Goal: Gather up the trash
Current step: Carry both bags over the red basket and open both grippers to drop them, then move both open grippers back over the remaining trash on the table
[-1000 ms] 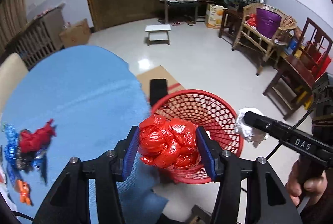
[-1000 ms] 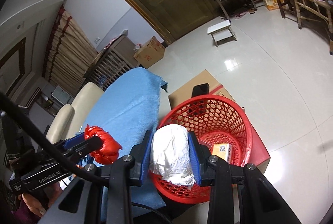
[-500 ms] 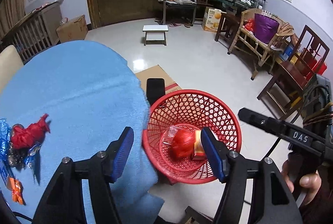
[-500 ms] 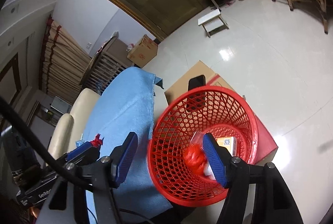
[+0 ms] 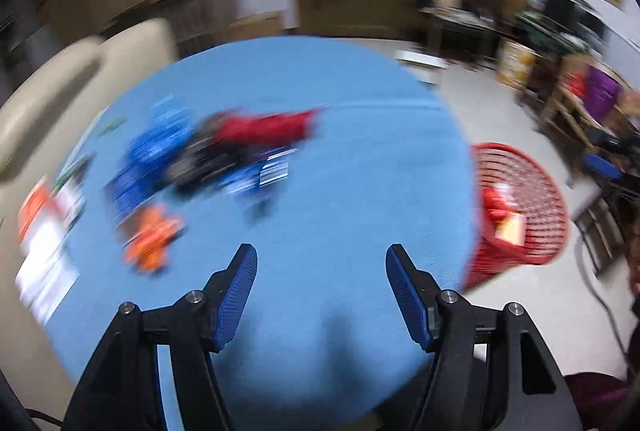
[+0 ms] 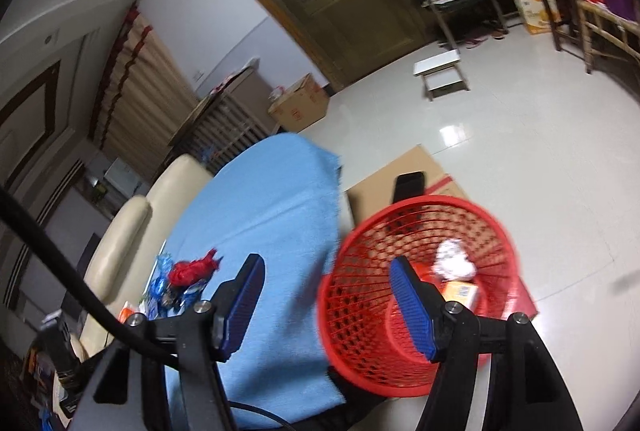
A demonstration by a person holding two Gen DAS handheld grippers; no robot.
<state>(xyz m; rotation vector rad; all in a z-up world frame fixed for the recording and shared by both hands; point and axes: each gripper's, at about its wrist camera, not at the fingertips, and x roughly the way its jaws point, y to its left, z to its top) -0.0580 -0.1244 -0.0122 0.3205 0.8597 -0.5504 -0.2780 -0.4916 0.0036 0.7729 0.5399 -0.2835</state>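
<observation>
Both grippers are standing apart and empty: the left gripper (image 5: 320,295) is hanging over the blue cloth (image 5: 360,191), the right gripper (image 6: 326,305) beside the red basket (image 6: 420,295), where a white wad (image 6: 454,263) and a small box are already lying. The job is looking partly done (my reading), since a blurred heap of wrappers (image 5: 208,159), red, blue and orange, is waiting on the cloth, well apart from the basket.

A red plastic mesh basket (image 6: 420,295) stands upright on the floor beside the blue-clothed table, holding a crumpled white wad (image 6: 454,265). Red, blue and orange wrappers (image 5: 208,163) lie clustered on the cloth.
</observation>
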